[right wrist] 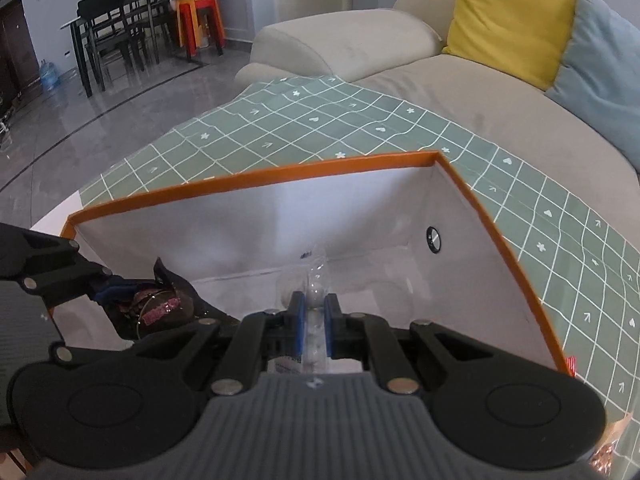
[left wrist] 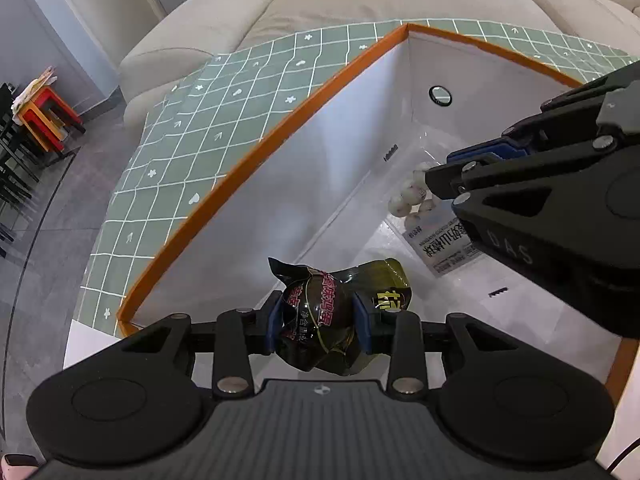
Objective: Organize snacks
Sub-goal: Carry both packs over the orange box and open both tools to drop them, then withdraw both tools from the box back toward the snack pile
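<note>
Holding a crumpled dark snack packet [left wrist: 320, 316] between its blue pads, the left gripper [left wrist: 319, 320] is clenched on it over the interior of the orange-rimmed white box [left wrist: 248, 164]. At 2 o'clock of that packet in the left wrist view, the right gripper [right wrist: 313, 330] is clamped on a clear bag of white balls [left wrist: 416, 196], which hangs inside the box near its far corner. The box stands on a green grid-patterned cloth [right wrist: 320, 128]. A beige sofa [right wrist: 352, 44] lies beyond, at 12 o'clock.
</note>
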Motion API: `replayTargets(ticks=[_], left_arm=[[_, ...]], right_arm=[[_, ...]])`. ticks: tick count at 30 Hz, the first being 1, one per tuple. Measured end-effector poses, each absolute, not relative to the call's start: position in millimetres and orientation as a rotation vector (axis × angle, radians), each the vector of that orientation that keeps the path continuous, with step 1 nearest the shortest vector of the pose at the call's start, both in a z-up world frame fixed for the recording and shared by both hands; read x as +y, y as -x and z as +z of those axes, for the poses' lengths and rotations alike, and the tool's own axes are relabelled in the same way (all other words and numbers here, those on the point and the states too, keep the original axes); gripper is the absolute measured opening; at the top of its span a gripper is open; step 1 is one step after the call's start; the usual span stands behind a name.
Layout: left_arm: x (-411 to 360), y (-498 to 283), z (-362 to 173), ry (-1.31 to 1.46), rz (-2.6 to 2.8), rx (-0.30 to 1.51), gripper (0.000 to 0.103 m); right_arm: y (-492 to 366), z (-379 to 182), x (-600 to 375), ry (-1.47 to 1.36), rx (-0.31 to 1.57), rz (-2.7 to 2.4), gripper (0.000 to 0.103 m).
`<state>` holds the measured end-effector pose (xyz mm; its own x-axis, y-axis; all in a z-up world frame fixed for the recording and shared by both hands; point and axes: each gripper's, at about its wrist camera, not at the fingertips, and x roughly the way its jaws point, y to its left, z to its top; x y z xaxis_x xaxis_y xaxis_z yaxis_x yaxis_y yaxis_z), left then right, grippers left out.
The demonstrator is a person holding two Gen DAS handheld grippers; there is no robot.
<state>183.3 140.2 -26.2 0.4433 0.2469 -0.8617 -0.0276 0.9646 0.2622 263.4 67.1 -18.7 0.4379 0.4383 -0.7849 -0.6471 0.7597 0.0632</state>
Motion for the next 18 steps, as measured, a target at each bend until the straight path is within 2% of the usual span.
replayTargets(ticks=[5,7,10,13,15,17,18], left_arm=[[141,-186,-30,-0.227,0.184,1.130,0.042],[142,-186,-30,-0.223,0.189,1.127,0.047],[142,-185,-26,-0.223,0.201,1.107,0.048],[140,-184,-23,-0.231,0.199,1.096,0.052],[138,-181,-19,-0.234,0.194,1.085,0.058],[136,-178,-17,-0.238,0.196,1.075,0.060],[136,-177,-15,-0.238,0.196,1.070,0.060]], right_arm=[[-268,-25,67,0.261,0.916,0.660,0.006],[-268,-25,66,0.266,0.908,0.652,0.007],[-266,-21,65,0.268,0.896,0.643,0.008],[-263,-16,65,0.280,0.879,0.644,0.021],[-260,-12,65,0.298,0.859,0.642,0.023],[-257,-9,64,0.309,0.846,0.639,0.031],[-255,-8,64,0.312,0.839,0.637,0.032]])
